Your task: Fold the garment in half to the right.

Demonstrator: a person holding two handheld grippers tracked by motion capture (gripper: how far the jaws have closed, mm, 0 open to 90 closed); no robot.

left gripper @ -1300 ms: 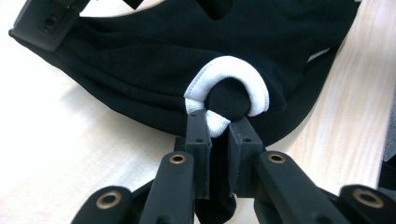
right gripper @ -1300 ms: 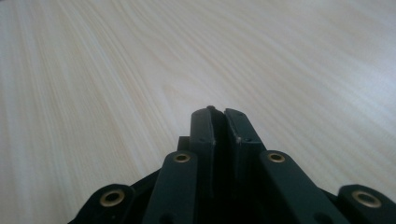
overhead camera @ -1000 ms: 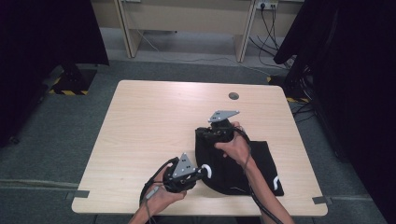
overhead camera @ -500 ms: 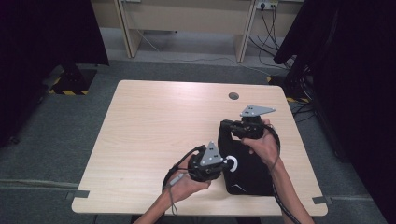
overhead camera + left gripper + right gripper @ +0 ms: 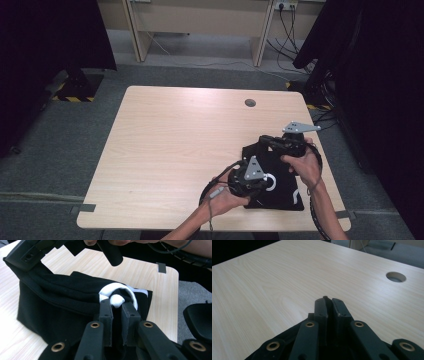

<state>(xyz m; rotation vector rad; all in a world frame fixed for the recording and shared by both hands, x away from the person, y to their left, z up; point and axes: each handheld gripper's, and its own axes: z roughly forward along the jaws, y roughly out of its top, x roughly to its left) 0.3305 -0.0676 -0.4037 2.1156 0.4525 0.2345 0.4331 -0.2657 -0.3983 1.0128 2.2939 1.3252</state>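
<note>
A black garment (image 5: 282, 192) with white trim lies at the front right of the wooden table (image 5: 175, 140). My left gripper (image 5: 266, 181) is at its near left part. In the left gripper view my left gripper (image 5: 117, 305) is shut on a white knotted band (image 5: 117, 293) of the garment (image 5: 57, 305), whose folds hang up toward the other gripper. My right gripper (image 5: 261, 139) holds the garment's far edge. In the right gripper view my right gripper (image 5: 327, 301) is shut on a thin black edge of the cloth (image 5: 287, 336).
A round cable hole (image 5: 250, 103) sits near the table's far right edge, also ahead of the right gripper as the hole (image 5: 396, 276). Beyond the table stand desk legs and floor cables (image 5: 290, 30). Dark curtains flank both sides.
Both hands have moved to the right, dragging the black garment with them toward the table's front right corner. Both grips have stayed shut.
</note>
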